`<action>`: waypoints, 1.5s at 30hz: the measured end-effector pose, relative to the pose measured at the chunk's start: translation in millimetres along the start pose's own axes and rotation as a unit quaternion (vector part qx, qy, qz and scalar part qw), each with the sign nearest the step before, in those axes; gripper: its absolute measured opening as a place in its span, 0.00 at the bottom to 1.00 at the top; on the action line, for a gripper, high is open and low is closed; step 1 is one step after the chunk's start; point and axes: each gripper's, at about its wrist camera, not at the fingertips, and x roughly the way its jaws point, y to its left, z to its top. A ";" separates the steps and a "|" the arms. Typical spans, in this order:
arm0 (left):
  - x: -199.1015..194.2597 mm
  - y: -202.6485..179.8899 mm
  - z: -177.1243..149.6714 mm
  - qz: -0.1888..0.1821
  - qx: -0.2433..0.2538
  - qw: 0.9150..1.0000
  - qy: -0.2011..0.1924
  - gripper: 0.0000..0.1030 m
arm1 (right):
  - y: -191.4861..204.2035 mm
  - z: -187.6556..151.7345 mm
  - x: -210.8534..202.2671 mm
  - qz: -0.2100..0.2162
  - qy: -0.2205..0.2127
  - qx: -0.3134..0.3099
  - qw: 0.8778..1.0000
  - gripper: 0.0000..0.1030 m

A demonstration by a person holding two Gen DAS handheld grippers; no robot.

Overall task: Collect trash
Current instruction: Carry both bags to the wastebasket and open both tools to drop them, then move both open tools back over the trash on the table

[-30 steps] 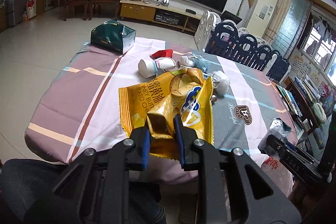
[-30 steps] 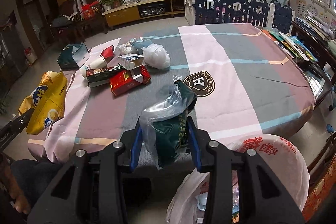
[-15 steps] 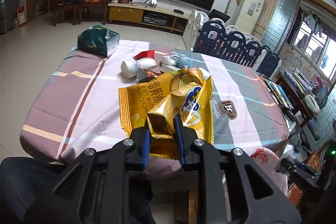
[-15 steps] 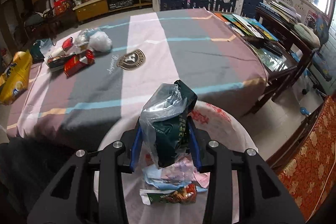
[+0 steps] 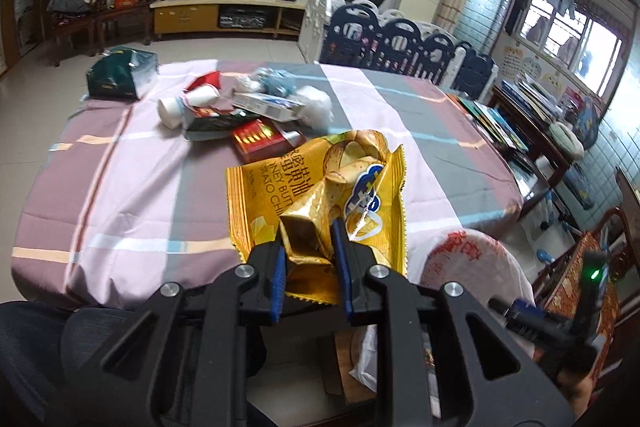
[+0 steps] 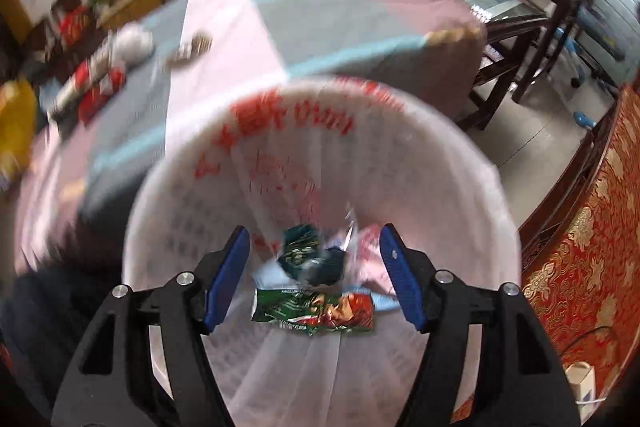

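Observation:
My left gripper (image 5: 308, 259) is shut on a crumpled yellow chip bag (image 5: 320, 195), held up near the table's front edge. Beyond it, a heap of trash lies on the striped tablecloth (image 5: 120, 187): a red box (image 5: 258, 139), a paper cup (image 5: 180, 105), a white bag (image 5: 316, 105). My right gripper (image 6: 314, 279) points down over a bin lined with a white bag (image 6: 440, 187); its jaws are opening, and the dark green wrapper (image 6: 308, 259) lies loose in the bin, clear of both pads, atop other wrappers (image 6: 316, 313). The same bin (image 5: 472, 259) shows at the left view's lower right.
A dark green tissue box (image 5: 120, 75) sits at the table's far left. Navy and white playpen panels (image 5: 400, 43) stand behind the table. A dark wooden side table (image 6: 520, 11) with books and a red patterned cloth (image 6: 592, 247) flank the bin. A black chair seat (image 5: 60, 347) is below.
My right gripper swung from over the table to above the bin, then opened, and the green wrapper dropped in. My left gripper moved right with the chip bag still pinched.

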 end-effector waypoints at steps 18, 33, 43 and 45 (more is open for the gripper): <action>62.7 -149.9 -72.9 -0.185 0.248 0.942 0.133 0.66 | -72.9 23.6 -72.8 -0.002 -0.127 0.124 0.984 0.71; 48.1 72.3 15.7 0.152 -0.017 0.988 -0.033 0.85 | 2.4 28.6 -45.3 0.026 -0.086 0.057 0.994 0.71; 50.9 154.7 13.5 0.120 -0.152 0.981 -0.020 0.88 | 90.8 35.8 -34.0 0.050 -0.068 -0.017 0.996 0.71; 55.2 153.6 8.8 0.123 -0.158 0.980 -0.009 0.88 | 106.7 35.2 -31.7 0.055 -0.063 -0.028 0.996 0.71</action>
